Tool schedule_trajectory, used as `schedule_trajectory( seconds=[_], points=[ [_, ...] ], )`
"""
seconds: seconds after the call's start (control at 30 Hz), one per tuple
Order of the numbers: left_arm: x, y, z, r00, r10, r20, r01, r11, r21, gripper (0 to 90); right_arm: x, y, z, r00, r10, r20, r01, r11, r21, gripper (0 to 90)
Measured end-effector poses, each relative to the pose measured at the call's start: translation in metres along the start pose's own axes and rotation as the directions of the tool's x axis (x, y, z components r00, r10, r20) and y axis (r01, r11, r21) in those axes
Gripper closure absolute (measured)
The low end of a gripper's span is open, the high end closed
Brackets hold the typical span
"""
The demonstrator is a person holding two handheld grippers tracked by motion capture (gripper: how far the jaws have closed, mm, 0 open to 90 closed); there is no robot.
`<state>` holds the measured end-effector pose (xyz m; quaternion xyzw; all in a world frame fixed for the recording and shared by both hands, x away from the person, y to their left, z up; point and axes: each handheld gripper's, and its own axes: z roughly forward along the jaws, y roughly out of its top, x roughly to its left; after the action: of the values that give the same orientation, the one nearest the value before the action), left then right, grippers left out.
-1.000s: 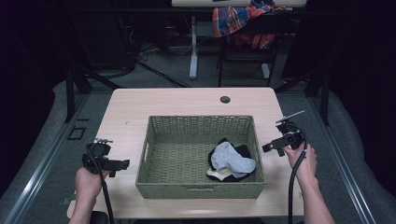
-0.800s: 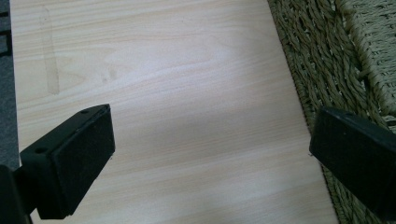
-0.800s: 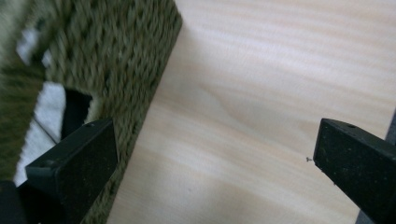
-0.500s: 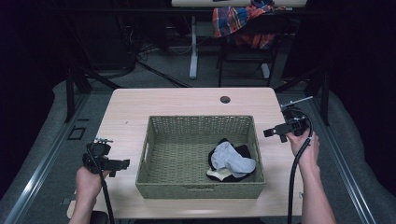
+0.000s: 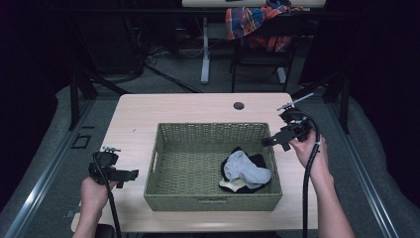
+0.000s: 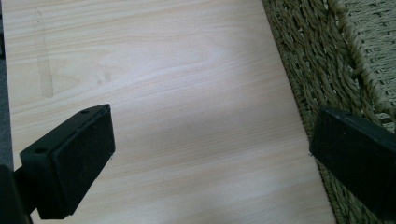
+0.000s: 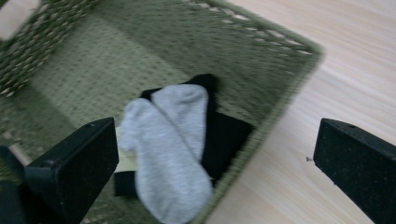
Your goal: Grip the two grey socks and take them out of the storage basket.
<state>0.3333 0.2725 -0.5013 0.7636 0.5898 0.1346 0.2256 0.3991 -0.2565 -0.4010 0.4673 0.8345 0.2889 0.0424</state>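
- My right claw (image 5: 271, 141) hung over the right rim of the woven basket (image 5: 163, 148), jaws spread wide and holding nothing, tipped down toward the basket's near-right corner
- In the right claw view the grey socks (image 7: 168, 149) lay on top of a black garment (image 7: 229, 140), with a bit of pale cloth (image 7: 125, 161) poking out underneath; the whole pile sat against the basket's right wall, well clear of the far and left sides
- My left claw (image 5: 130, 173) waited low over the bare desk (image 5: 133, 119) just left of the basket, jaws also wide and empty; its own view showed wood grain and the basket's outer weave (image 6: 317, 60) beside one jaw
- To do the pick well, I judged I should come down over the rim rather than through it, since the pile was so near that wall that a jaw could snag the weave
- I reckoned the grey socks were the piece to take first, pinched at the bunched middle where the two lay side by side, so both came up together
- Soft cloth slips and drags its neighbours, so I thought a deep bite and a slow lift best, watching that the black garment stayed behind
- The left claw could steady the basket's left rim if it started to slide
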Motion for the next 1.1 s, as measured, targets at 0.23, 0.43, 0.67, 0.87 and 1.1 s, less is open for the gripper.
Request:
schedule_trajectory(
  seconds=[0.23,0.43,0.67,0.87,1.1],
  points=[
    [0.000,0.000,0.000,1.0000,0.001,0.000,-0.001,1.0000,-0.002,0.4,0.031,0.007,0.011,0.9959,-0.089,-0.016,0.089,0.993,0.072,0.0],
    [0.000,0.000,0.000,1.0000,0.001,0.000,-0.001,1.0000,-0.002,0.4,0.045,0.009,0.026,0.9916,-0.124,-0.036,0.128,0.984,0.125,0.0],
    [0.000,0.000,-0.001,1.0000,0.003,0.003,-0.003,1.0000,0.005,0.4,0.052,0.008,0.042,0.9878,-0.151,-0.035,0.155,0.969,0.191,0.0],
    [-0.001,0.000,0.000,1.0000,0.002,-0.001,-0.002,1.0000,-0.001,0.4,0.055,0.005,0.052,0.9887,-0.145,-0.037,0.150,0.964,0.222,0.0],
    [-0.001,0.000,0.000,1.0000,0.003,-0.002,-0.003,1.0000,-0.003,0.4,0.061,0.003,0.067,0.9848,-0.169,-0.038,0.173,0.946,0.275,0.0]
  ],
)
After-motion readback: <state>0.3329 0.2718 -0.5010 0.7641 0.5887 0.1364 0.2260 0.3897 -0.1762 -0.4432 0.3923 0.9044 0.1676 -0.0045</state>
